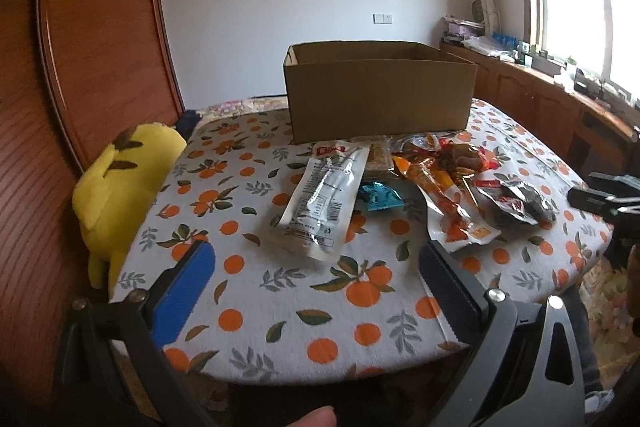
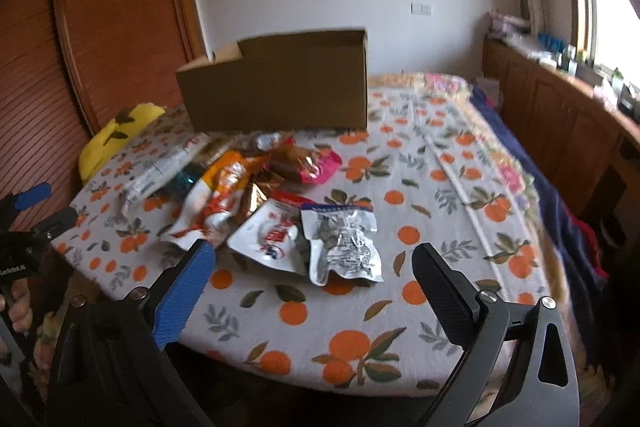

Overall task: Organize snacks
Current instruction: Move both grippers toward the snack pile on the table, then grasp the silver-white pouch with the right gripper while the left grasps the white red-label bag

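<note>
An open cardboard box (image 1: 380,89) (image 2: 276,83) stands at the far side of the table. In front of it lies a heap of snack packets: a long white pouch (image 1: 324,195), a small teal packet (image 1: 380,197), orange-and-red packets (image 1: 444,187) (image 2: 218,199), a pink one (image 2: 316,167) and a grey-printed pouch (image 2: 344,243) nearest the right gripper. My left gripper (image 1: 316,267) hovers open over the near table edge, short of the white pouch. My right gripper (image 2: 312,267) is open too, the grey pouch just beyond its fingers. Neither holds anything.
The table wears an orange-fruit cloth (image 1: 280,307) (image 2: 420,187). A yellow plush toy (image 1: 120,187) (image 2: 116,135) leans at the table's left edge against a wooden panel. A wooden counter with clutter (image 1: 560,83) runs under the window on the right.
</note>
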Motion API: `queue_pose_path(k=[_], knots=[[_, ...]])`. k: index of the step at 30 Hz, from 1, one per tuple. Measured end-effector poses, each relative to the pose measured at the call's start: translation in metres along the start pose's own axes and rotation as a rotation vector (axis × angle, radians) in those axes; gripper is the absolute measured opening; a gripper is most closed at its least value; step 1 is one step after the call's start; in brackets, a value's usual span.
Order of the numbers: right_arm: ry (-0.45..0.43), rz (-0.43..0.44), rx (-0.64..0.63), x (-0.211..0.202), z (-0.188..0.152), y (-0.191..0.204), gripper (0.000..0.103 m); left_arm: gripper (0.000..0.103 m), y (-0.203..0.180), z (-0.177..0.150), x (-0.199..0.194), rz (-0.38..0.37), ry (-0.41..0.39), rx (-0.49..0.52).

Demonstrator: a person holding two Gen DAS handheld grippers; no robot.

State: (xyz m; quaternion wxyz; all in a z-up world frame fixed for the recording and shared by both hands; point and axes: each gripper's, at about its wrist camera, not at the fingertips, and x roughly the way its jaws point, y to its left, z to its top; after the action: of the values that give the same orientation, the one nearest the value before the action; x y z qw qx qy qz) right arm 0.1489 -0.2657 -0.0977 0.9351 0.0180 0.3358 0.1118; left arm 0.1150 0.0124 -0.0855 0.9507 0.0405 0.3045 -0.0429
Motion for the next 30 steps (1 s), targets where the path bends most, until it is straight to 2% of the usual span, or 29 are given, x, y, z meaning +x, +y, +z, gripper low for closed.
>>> queue_pose_path(k=[8, 13, 19, 22, 25, 30], knots=[[0.119, 0.033, -0.032, 0.052, 0.005, -0.007, 0.085, 0.102, 0.012, 0.01, 0.019, -0.02, 0.011, -0.014], [0.144, 0.024, -0.028, 0.065, 0.006, -0.019, 0.081, 0.102, 0.014, 0.017, 0.031, -0.042, 0.024, -0.003], [0.187, 0.032, -0.015, 0.076, 0.005, -0.033, 0.062, 0.101, 0.016, 0.023, 0.054, -0.071, 0.071, 0.002], [0.188, 0.038, -0.015, 0.076, 0.005, -0.036, 0.062, 0.101, 0.015, 0.028, 0.062, -0.081, 0.087, 0.002], [0.195, 0.017, -0.08, 0.078, 0.003, -0.029, 0.061, 0.101, 0.012, 0.034, 0.072, -0.105, 0.105, 0.005], [0.179, -0.016, -0.121, 0.079, -0.001, -0.024, 0.061, 0.101, 0.003, 0.045, 0.091, -0.105, 0.14, 0.071]])
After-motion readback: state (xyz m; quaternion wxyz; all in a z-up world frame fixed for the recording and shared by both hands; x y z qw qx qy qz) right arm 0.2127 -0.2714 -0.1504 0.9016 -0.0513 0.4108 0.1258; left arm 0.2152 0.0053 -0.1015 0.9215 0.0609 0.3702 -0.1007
